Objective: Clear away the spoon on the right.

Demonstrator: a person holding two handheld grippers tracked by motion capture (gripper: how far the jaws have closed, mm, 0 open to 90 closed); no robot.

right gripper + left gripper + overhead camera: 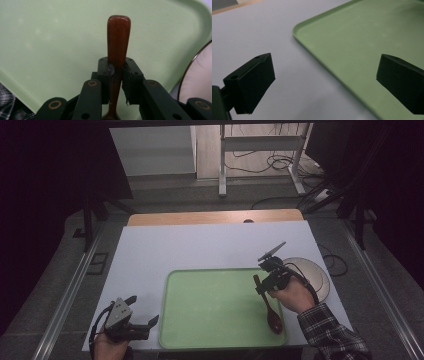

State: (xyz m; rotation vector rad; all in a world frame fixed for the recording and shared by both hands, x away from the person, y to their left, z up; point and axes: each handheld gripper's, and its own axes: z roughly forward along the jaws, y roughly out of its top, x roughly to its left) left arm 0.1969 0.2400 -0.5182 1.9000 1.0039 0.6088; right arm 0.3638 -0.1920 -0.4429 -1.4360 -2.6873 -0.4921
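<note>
A dark wooden spoon (268, 307) lies over the right side of the green tray (210, 310), bowl toward the front edge. My right gripper (265, 281) is shut on the spoon's handle (118, 42), whose rounded end sticks out past the jaws above the tray (50, 37). My left gripper (145, 312) is open near the table's front left, beside the tray's left rim. Its two black pads (254, 80) stand wide apart, one over the white table, the other over the tray (352, 42), with nothing between them.
A white plate with a dark rim (315, 275) sits right of the tray, behind my right hand; its edge (197, 72) shows beside the right jaws. The white table surface (200, 245) stretches behind the tray. Cables and a stand lie on the floor beyond.
</note>
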